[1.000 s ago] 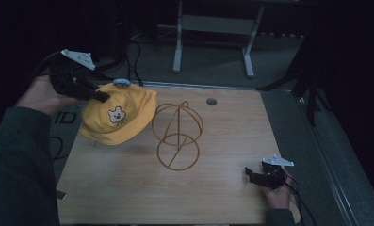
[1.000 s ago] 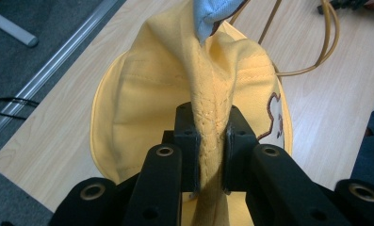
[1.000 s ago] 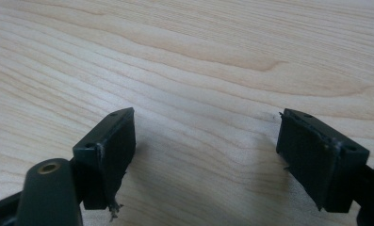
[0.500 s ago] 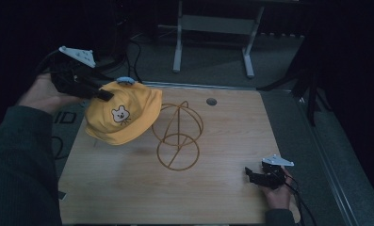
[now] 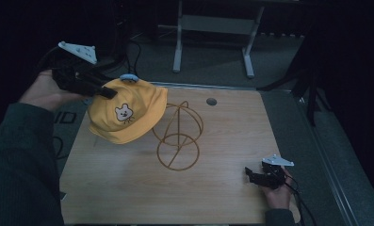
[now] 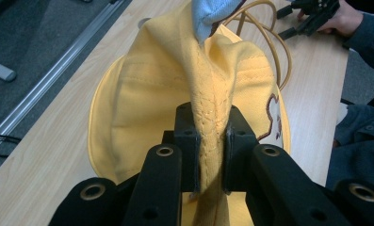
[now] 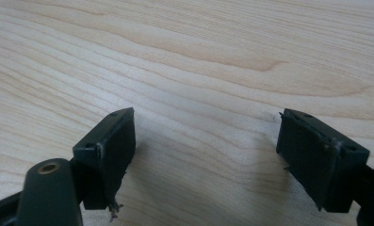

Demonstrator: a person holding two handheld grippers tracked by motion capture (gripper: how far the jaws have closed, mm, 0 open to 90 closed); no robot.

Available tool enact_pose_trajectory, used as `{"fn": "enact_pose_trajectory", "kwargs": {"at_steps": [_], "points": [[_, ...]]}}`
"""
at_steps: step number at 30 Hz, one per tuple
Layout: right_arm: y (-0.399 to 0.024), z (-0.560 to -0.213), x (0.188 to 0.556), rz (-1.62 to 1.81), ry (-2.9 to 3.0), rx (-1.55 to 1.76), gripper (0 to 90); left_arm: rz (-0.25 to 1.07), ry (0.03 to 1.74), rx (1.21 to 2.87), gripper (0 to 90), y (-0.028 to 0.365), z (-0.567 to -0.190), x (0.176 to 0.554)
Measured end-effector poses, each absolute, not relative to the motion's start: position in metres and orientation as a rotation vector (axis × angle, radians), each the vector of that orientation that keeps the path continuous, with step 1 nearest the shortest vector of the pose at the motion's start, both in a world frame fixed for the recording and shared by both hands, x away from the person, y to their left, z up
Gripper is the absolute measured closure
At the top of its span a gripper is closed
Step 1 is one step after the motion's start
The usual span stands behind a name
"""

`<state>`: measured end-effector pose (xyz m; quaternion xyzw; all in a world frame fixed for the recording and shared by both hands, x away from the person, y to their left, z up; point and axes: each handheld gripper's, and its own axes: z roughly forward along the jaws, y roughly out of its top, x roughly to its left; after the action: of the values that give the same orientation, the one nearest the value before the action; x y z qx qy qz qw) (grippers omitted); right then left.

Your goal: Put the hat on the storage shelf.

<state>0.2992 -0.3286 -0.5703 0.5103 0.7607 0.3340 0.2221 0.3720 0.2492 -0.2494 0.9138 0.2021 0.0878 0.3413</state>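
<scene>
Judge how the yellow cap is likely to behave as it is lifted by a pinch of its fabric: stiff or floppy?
Probably floppy: the yellow cap bunches into a fold between the left gripper pads. It likely weighs little, since that pinch alone carries it. It may snag on the wire stand, which it hangs beside.

Yellow cap point(image 5: 128, 113) with bear emblem, fabric fold pinched, hanging beside wire stand point(image 5: 177, 136).

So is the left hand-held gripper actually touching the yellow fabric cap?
Touching. In the left gripper view, the left hand-held gripper has both black pads pressed onto a pinched fold of the yellow fabric cap.
</scene>
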Motion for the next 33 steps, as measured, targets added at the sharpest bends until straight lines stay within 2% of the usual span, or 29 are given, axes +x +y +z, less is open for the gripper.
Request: {"fn": "enact_pose_trajectory", "kwargs": {"at_steps": [33], "points": [[-0.329, -0.570, 0.299, 0.922, 2.102, 1.409, 20.1, 0.207, 0.442, 2.388, 79.5, 0.222, -0.237, 0.375]]}}
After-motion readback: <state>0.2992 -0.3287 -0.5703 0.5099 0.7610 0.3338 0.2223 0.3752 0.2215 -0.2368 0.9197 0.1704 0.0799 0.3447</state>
